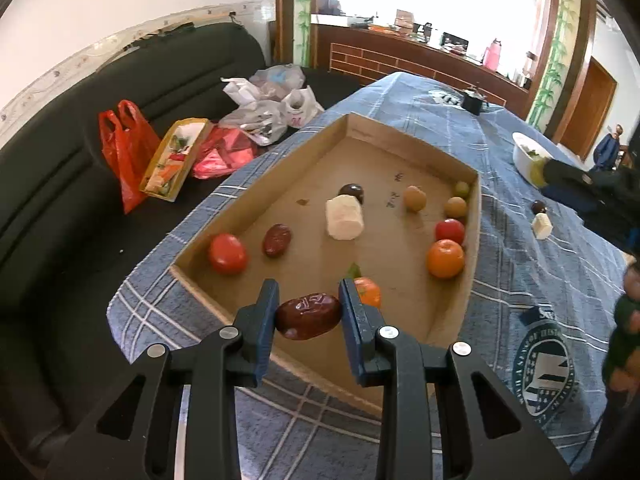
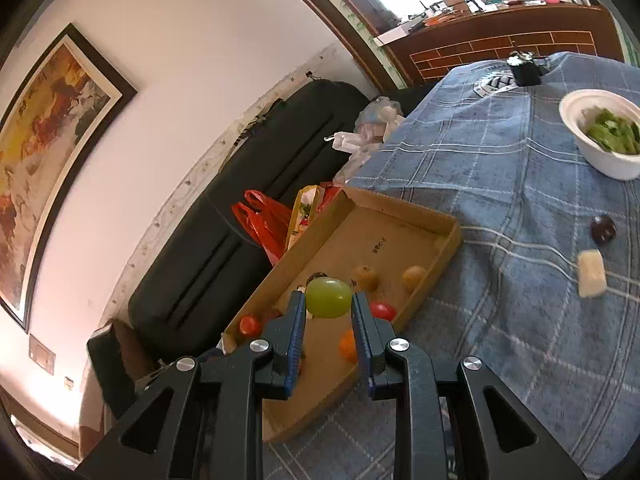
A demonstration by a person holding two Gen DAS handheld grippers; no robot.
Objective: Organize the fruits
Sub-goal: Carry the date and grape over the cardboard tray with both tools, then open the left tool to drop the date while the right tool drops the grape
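- Left gripper [image 1: 308, 317]: blue pads pinch a dark red jujube [image 1: 308, 316] by its ends; it hangs over the near end of the cardboard tray [image 1: 256, 184].
- Right gripper [image 2: 328, 305]: pads clamp a green grape [image 2: 328, 297], held above the tray's near half.
- Tray contents, left wrist view: red tomato [image 1: 227, 253] and second jujube [image 1: 276, 240] on the left; white cylinder piece [image 1: 344, 217] mid-floor with a dark round fruit [image 1: 352, 191] touching behind; orange [image 1: 445, 258], small red tomato [image 1: 450, 231] and two tan fruits [image 1: 414, 198] along the right wall.
- Open floor: bare cardboard across the far end and down the centre.
- Edges: tray's left wall sits at the edge of the blue plaid cloth [image 1: 520, 256], dark sofa [image 1: 52, 184] beyond.
- Outside the tray, right: white bowl of greens [image 2: 600, 132], dark fruit [image 2: 603, 229], another white piece [image 2: 591, 273].
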